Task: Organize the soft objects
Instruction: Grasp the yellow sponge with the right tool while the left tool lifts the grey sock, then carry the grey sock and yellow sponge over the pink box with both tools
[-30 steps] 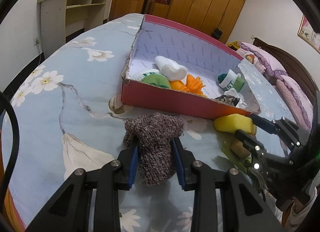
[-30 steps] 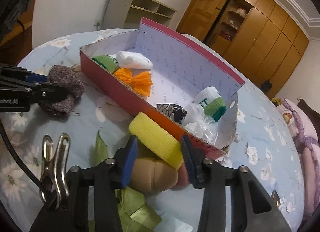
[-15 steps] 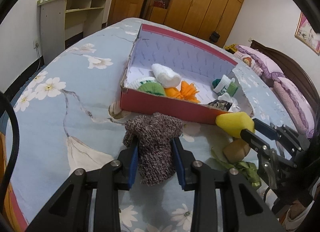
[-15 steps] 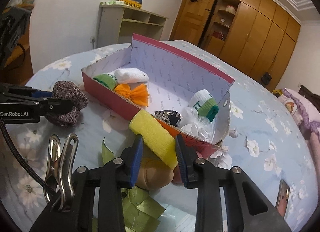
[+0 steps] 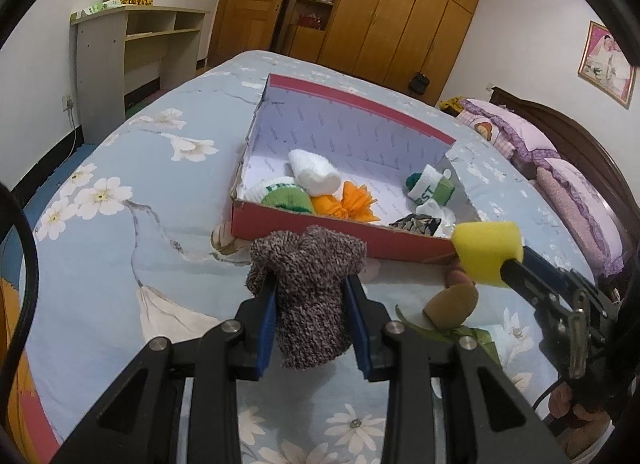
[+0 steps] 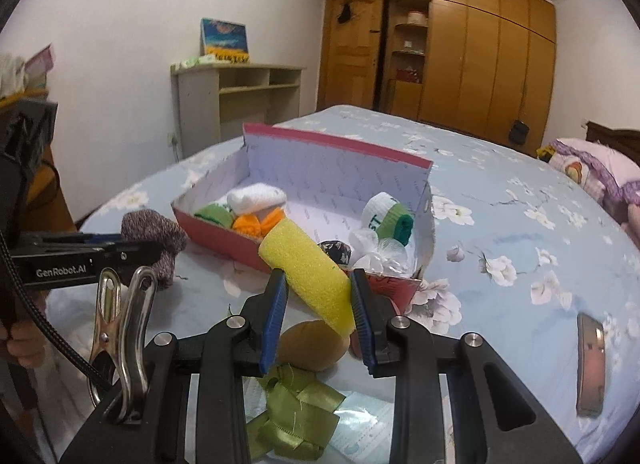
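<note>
Pinched in the left claw (image 5: 311,318): a knitted sock (image 5: 308,292) of mottled grey-brown yarn, nubbly, bunched and flopping over the blue pads, held above the bedspread (image 5: 120,248) just short of the box's near wall; clamped in the right claw (image 6: 319,314): a yellow sponge (image 6: 308,270), porous foam block, tilted with its upper end toward 11 o'clock. Beyond both, at 12 o'clock: a red cardboard box (image 5: 340,238), open-topped, pale printed lining, holding a white rolled sock (image 5: 314,176), a green-and-white sock (image 5: 286,196), an orange crepe flower (image 5: 346,206), and a white-and-green sock (image 5: 430,188) lettered "ST". Shown only by the right wrist view: a satin olive ribbon (image 6: 298,416) bunched beneath the claw, a tan plush lump (image 6: 314,344) under the sponge, a steel spring clip (image 6: 120,328) at 8 o'clock, a phone (image 6: 591,368) flat on the bed at 4 o'clock, and "GenRobot.AI" printed on the left claw's arm. Shown only by the left wrist view: a framed picture (image 5: 608,62) on the wall at 2 o'clock.
</note>
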Demonstrator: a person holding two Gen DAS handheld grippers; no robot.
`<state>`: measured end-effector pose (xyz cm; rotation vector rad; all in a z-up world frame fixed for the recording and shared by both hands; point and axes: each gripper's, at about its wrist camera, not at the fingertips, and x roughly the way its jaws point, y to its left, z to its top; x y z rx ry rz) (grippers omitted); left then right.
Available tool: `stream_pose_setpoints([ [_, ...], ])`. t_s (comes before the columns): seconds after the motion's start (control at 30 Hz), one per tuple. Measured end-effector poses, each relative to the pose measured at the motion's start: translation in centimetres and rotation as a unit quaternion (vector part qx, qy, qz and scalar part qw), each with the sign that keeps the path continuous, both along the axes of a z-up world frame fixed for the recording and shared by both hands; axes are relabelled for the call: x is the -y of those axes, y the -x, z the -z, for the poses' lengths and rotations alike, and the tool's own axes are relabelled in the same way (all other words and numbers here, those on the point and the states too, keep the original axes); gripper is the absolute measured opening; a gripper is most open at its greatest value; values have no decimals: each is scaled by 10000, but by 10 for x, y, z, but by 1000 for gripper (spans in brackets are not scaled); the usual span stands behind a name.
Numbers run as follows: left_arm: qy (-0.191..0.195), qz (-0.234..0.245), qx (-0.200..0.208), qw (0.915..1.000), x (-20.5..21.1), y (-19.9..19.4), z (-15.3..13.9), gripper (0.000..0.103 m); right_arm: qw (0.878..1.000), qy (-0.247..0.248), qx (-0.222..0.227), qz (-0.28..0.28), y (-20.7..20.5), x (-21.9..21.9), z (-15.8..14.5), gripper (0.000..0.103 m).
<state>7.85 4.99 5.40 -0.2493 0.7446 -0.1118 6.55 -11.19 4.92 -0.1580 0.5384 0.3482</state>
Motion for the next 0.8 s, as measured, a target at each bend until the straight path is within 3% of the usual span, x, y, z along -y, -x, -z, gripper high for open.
stream_pose_setpoints([
  [0.27, -11, 59, 128, 9999, 3, 2, -10, 34, 9990, -314, 203, 246, 13, 16, -13, 33],
  [0.8, -313, 184, 568, 9977, 13, -21, -42, 34, 9976, -351, 427, 412, 2, 23, -35, 33],
])
